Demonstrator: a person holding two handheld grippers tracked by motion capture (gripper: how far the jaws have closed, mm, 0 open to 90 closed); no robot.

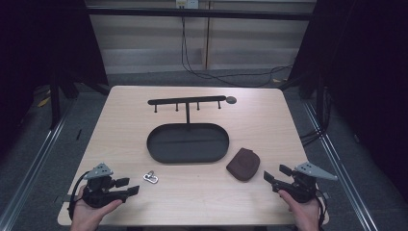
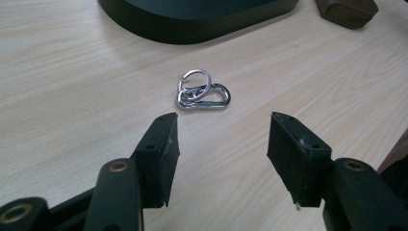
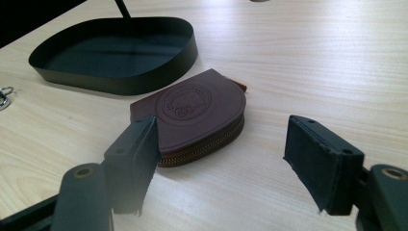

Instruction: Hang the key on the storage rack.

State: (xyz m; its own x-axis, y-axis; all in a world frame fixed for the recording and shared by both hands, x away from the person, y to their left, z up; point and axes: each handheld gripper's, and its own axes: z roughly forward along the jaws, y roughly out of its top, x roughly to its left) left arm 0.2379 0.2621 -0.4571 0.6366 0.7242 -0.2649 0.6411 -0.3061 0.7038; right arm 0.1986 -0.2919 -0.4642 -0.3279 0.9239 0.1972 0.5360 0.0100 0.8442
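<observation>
Item 1: left gripper [image 1: 129, 186], held in person's left hand [image 1: 91, 211] at near-left table edge. Jaws wide apart, nothing btwn them, pads clear of everything.

Item 2: right gripper [image 1: 275, 174], in right hand [image 1: 304, 211] at near-right edge. Jaws wide, holding nothing; left-hand pad just beside pouch edge in the right gripper view, contact can't be told.

Item 3: carabiner w/ key ring [image 2: 202, 91], silver, flat on wooden table [image 1: 202, 192], just ahead of left gripper's jaws, near the tray's front rim, apart from it.

Item 4: brown pouch [image 3: 202, 113], leather, zip edge, round embossed stamp on top. Lies flat by the tray's near-right corner, directly in front of right gripper.

Item 5: black oval tray [image 1: 153, 150], mid-table, w/ upright post and hook bar [image 1: 187, 101] above its far side.
</observation>
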